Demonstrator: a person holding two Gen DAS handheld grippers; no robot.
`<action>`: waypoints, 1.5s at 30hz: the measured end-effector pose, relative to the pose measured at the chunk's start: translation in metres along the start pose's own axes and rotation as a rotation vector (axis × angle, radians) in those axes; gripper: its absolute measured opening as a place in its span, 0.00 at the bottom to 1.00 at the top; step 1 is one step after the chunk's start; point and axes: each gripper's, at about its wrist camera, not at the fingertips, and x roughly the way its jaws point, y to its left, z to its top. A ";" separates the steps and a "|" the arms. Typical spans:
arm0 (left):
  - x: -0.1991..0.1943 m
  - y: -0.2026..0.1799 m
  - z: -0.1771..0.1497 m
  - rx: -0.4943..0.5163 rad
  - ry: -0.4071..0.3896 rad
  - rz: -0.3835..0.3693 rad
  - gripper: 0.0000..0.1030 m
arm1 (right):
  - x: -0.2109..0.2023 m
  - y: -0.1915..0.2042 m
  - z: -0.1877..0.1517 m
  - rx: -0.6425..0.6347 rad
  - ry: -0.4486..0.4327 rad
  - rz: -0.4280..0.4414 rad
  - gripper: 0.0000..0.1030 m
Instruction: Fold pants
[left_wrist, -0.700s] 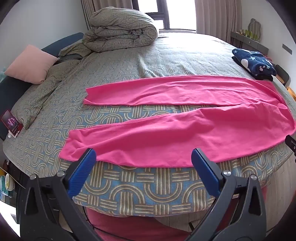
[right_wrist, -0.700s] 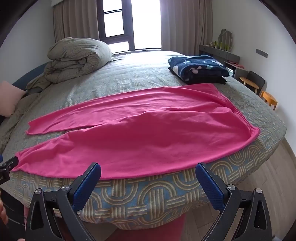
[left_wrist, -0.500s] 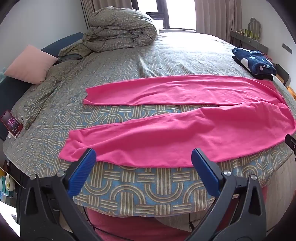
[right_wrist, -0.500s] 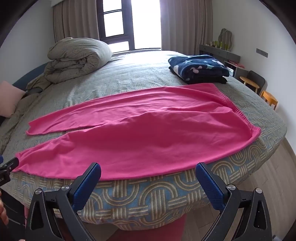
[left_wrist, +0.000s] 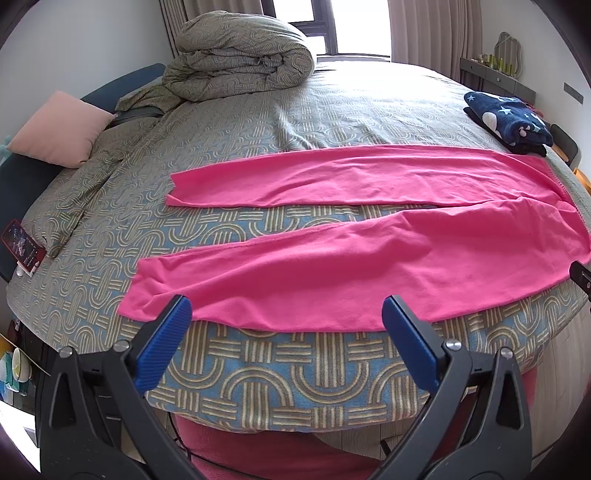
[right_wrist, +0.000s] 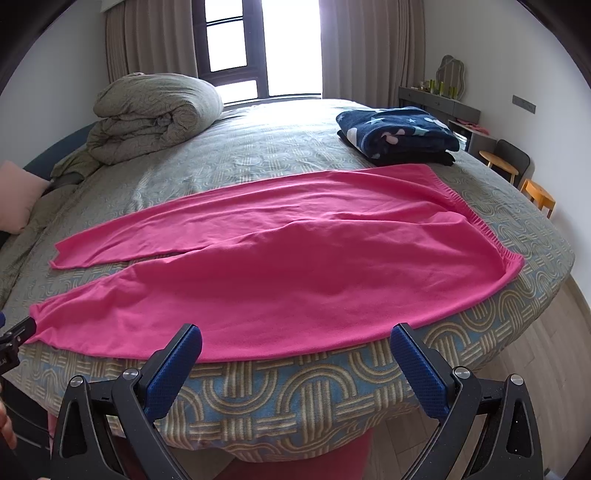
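Observation:
Pink pants (left_wrist: 332, 266) lie spread flat on the patterned bedspread, legs apart, cuffs to the left and waistband to the right; they also show in the right wrist view (right_wrist: 295, 266). My left gripper (left_wrist: 286, 315) is open and empty, just in front of the near leg's lower edge by the bed's front. My right gripper (right_wrist: 295, 345) is open and empty, just in front of the hip part of the near leg. Neither touches the cloth.
A rolled grey duvet (left_wrist: 240, 59) and a pink pillow (left_wrist: 59, 129) lie at the far left. A folded navy star blanket (right_wrist: 399, 133) sits beyond the waistband. A phone (left_wrist: 22, 247) lies at the left bed edge. Stools (right_wrist: 535, 192) stand on the right.

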 end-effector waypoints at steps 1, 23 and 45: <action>0.000 0.000 0.000 0.000 0.002 0.001 0.99 | 0.000 0.000 0.000 -0.001 -0.003 -0.003 1.00; 0.011 0.005 -0.005 -0.008 0.040 0.010 0.99 | 0.011 -0.015 -0.003 0.087 0.010 0.019 0.98; 0.066 0.136 -0.033 -0.649 0.259 -0.438 0.90 | 0.028 -0.154 -0.021 0.553 0.159 0.116 0.38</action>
